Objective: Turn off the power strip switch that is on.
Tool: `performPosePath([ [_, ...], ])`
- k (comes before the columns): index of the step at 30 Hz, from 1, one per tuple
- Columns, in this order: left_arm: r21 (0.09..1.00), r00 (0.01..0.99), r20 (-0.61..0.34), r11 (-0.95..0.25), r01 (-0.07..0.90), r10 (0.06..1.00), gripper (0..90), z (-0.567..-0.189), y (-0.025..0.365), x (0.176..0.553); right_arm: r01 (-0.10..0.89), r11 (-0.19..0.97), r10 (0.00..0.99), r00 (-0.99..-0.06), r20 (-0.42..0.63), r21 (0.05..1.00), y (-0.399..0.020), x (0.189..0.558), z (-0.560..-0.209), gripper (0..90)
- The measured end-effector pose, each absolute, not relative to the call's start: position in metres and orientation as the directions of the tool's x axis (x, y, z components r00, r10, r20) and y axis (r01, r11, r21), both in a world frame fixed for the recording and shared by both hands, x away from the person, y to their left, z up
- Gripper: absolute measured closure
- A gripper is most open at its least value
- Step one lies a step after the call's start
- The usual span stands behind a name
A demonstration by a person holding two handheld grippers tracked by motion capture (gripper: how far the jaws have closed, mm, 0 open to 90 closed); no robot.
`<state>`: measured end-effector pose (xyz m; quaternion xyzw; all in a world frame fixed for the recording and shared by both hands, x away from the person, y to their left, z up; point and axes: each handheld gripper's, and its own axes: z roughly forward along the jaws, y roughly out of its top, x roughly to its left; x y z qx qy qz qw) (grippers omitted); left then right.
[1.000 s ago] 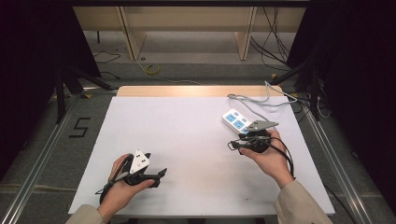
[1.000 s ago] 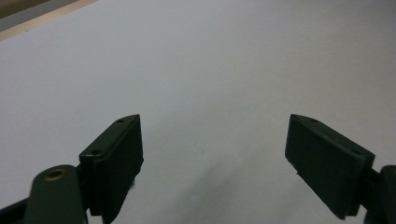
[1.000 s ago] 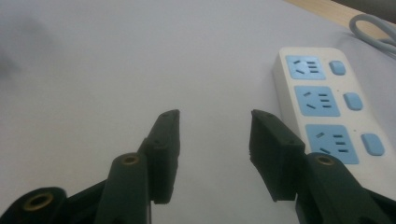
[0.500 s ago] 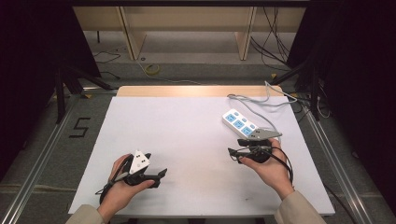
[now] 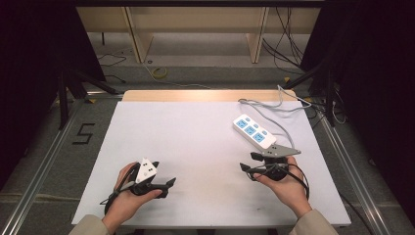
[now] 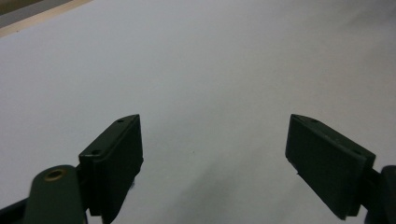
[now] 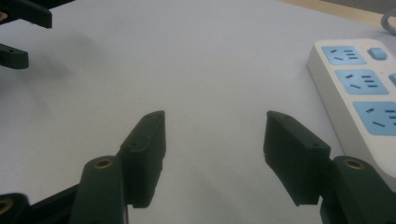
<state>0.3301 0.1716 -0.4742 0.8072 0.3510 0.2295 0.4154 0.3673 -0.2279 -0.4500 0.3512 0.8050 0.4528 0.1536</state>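
Observation:
A white power strip (image 5: pixel 253 131) with blue sockets lies at the right of the white table (image 5: pixel 195 142), and its grey cable (image 5: pixel 274 105) runs off toward the far edge. My right gripper (image 5: pixel 248 161) is just in front of the strip, pointing left and not touching it. Its jaws have just been opening and have nothing between them. In the right gripper view the gripper (image 7: pixel 215 140) stands open over bare table, with the power strip (image 7: pixel 359 93) to its right. My left gripper (image 5: pixel 169 186) rests near the front left, pointing right. It too is open (image 6: pixel 215 149) over bare table.
The table's wooden far edge (image 5: pixel 205 95) shows beyond the white surface. Shelving legs and loose cables (image 5: pixel 159 73) lie on the floor beyond it. The left gripper's jaws (image 7: pixel 18 28) show at the top left of the right gripper view.
My right hand has drawn back from the power strip toward the table's near edge, and its jaws stand wider apart. The left hand has stayed where it was.

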Motion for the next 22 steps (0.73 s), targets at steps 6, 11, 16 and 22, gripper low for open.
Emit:
performPosePath([
  [6,0.829,0.650,0.083,-0.415,0.376,0.756,18.9,-0.474,0.172,0.330,0.408,0.312,0.697,-0.712,0.086,0.858,-0.232,0.361,-0.459,38.1],
  [11,0.828,0.650,0.084,-0.416,0.377,0.756,18.9,-0.475,0.172,0.330,0.391,0.277,0.704,-0.704,0.091,0.878,-0.236,0.355,-0.464,38.0],
  [16,0.826,0.651,0.082,-0.417,0.379,0.755,18.8,-0.475,0.172,0.330,0.381,0.278,0.705,-0.705,0.082,0.882,-0.236,0.349,-0.467,37.9],
  [22,0.825,0.651,0.079,-0.416,0.382,0.755,18.8,-0.476,0.171,0.331,0.382,0.285,0.706,-0.704,0.077,0.879,-0.236,0.348,-0.470,37.4],
])
